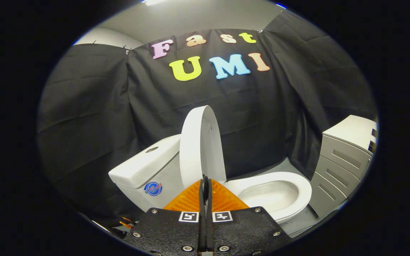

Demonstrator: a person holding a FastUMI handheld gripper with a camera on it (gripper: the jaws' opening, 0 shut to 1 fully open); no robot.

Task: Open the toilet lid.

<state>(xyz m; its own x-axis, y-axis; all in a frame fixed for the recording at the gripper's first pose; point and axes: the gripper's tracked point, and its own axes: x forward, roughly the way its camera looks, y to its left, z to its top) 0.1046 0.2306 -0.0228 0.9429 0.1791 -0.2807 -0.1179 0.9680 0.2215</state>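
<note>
A white toilet stands ahead of me, seen from its side. Its lid is raised upright and leans back toward the white tank. The seat and bowl lie uncovered to the right of the lid. My gripper is shut, its two fingers pressed together with nothing between them. The fingertips sit just in front of the lower part of the raised lid; I cannot tell whether they touch it.
A grey drawer cabinet with a white top stands to the right of the bowl. Black cloth walls close the booth behind and to the left of the toilet. Grey floor shows between bowl and cabinet.
</note>
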